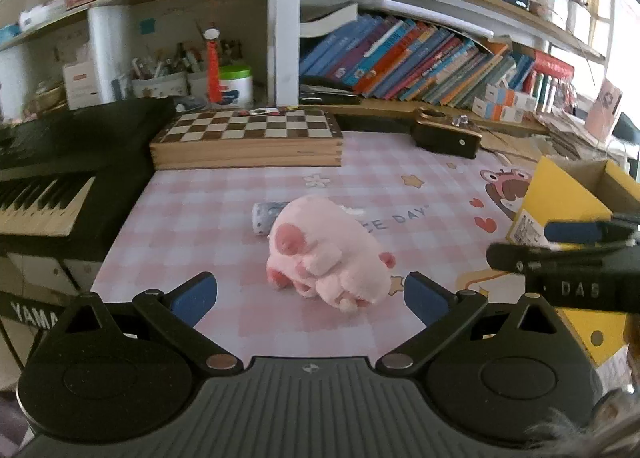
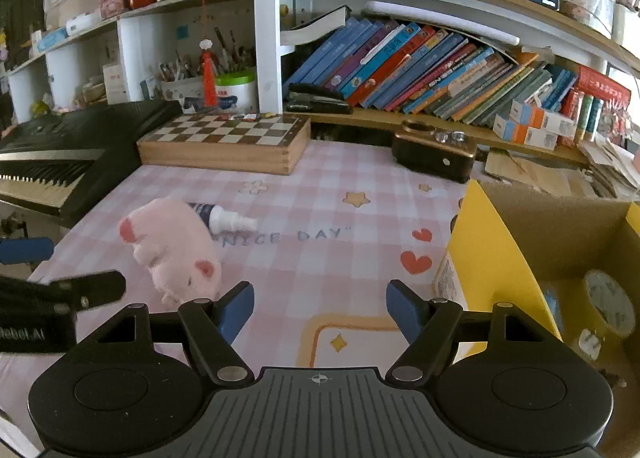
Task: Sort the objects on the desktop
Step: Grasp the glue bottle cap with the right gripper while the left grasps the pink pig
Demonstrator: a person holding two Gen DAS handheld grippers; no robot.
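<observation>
A pink plush pig (image 1: 326, 254) lies on its side on the pink checked desk mat (image 1: 224, 217), just ahead of my left gripper (image 1: 310, 298), whose blue pads stand wide open and clear of it. Behind the pig lies a small white spray bottle (image 1: 266, 217). In the right wrist view the pig (image 2: 172, 248) is at the left and the spray bottle (image 2: 230, 217) pokes out beyond it. My right gripper (image 2: 320, 312) is open over bare mat with nothing between its pads. A yellow cardboard box (image 2: 496, 258) stands at the right, with a round white clock (image 2: 610, 302) inside.
A wooden chessboard box (image 1: 248, 139) and a dark brown box (image 1: 446, 137) sit at the back of the mat. A black keyboard (image 1: 52, 185) borders the left edge. Bookshelves rise behind. The right gripper (image 1: 560, 258) reaches in from the right of the left wrist view.
</observation>
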